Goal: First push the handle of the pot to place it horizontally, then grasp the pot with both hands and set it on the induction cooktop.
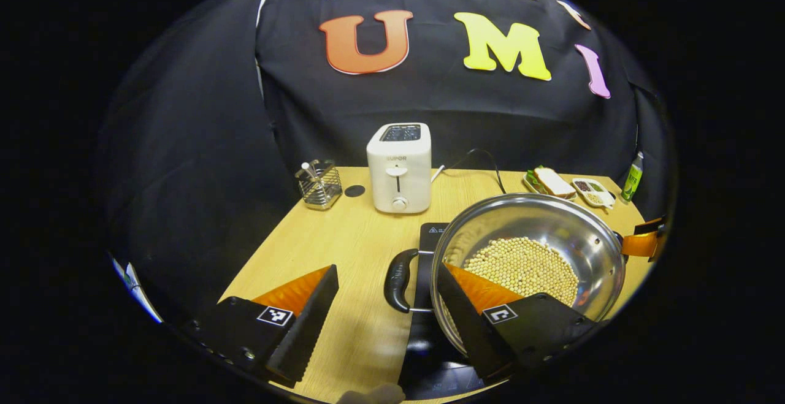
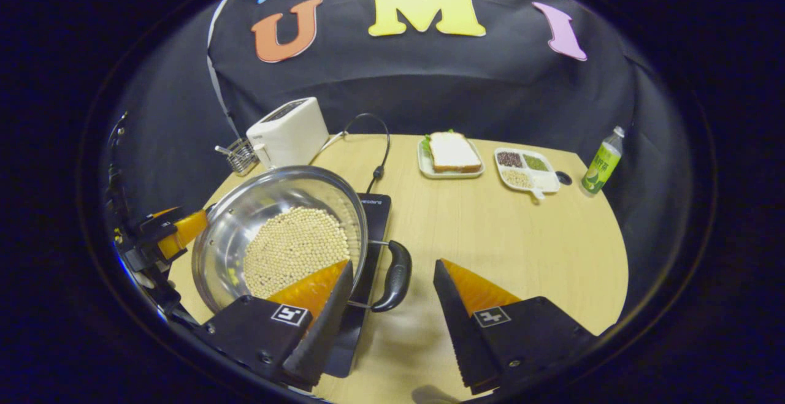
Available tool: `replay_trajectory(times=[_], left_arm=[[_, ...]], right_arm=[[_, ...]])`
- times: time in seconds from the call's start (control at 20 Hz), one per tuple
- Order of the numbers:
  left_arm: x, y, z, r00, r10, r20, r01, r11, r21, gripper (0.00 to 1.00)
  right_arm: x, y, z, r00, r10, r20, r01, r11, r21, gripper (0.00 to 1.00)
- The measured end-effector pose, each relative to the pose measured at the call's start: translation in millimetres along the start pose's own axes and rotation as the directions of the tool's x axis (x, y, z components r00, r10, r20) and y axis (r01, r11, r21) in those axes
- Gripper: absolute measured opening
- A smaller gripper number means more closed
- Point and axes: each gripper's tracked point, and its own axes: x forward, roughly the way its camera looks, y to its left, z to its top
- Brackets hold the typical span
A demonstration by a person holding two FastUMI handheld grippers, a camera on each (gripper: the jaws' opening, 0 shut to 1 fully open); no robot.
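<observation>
— Wooden tabletop (image 1: 343,251) under black cloth. On it?
— Stainless pot (image 1: 570,232), wide and shallow, polished bright, sitting on the black induction cooktop (image 1: 429,238). Bottom covered with pale round beans (image 1: 521,266), soybeans by the look of them.
— Handles?
— Black loop handle (image 1: 397,279) on a wire bracket, lying level out from the rim, seen in the left gripper view. Same sort of handle (image 2: 392,275) on the opposite side in the right gripper view.
— Left gripper (image 1: 386,306)?
— Fingers spread wide, straddling that handle; one finger (image 1: 472,312) across the pot's rim, over the beans, the other (image 1: 306,324) out over bare wood. Gripping nothing. Touching the rim or just above it: hard to say from here.
— Right gripper (image 2: 392,306)?
— Also spread wide, handle sitting in the gap. One finger (image 2: 322,321) at the pot's rim, the other (image 2: 466,318) over the table. Visible too at the far edge of the left gripper view, beside the pot.
— Around the pot?
— White toaster (image 1: 399,168) behind, cord (image 1: 484,162) trailing past. Wire utensil holder (image 1: 319,184) to one side of the toaster. Sandwich on a plate (image 2: 451,154), a divided tray of grains (image 2: 526,170), a green bottle (image 2: 602,162) at the table's far edge, all well apart from the pot.
</observation>
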Motion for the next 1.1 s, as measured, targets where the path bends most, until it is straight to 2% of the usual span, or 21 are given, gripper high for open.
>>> replay_trajectory(times=[0.15,0.3,0.65,0.8,0.9,1.05,1.1], left_arm=[[-30.7,2.7,9.4,0.999,0.023,0.044,-0.023,1.000,-0.014,0.96],[-57.7,-11.1,16.9,0.997,0.016,0.072,-0.016,1.000,-0.010,0.96],[-128.8,-74.5,38.3,0.989,-0.043,0.144,0.042,0.999,0.008,0.96],[-156.1,-101.1,44.1,0.986,-0.044,0.163,0.041,0.999,0.020,0.96],[-176.4,-123.8,45.6,0.984,-0.058,0.169,0.055,0.998,0.020,0.96],[-201.5,-156.0,54.6,0.979,-0.078,0.190,0.069,0.996,0.056,0.96],[-211.2,-167.6,58.5,0.975,-0.089,0.202,0.077,0.995,0.066,0.96]], right_arm=[[-22.7,-10.7,3.4,0.999,0.002,0.040,-0.001,1.000,-0.022,0.87],[-42.1,-17.8,2.5,0.998,0.006,0.064,-0.004,1.000,-0.024,0.87],[-94.2,-44.6,-0.8,0.990,0.008,0.140,-0.003,0.999,-0.038,0.87],[-116.0,-62.0,-2.5,0.985,0.016,0.170,-0.007,0.999,-0.053,0.86],[-132.7,-80.9,-4.7,0.982,0.003,0.189,0.007,0.999,-0.053,0.90],[-159.3,-111.2,-7.1,0.974,-0.027,0.227,0.037,0.999,-0.040,0.90],[-167.8,-122.0,-8.3,0.971,-0.034,0.235,0.042,0.999,-0.032,0.97]])
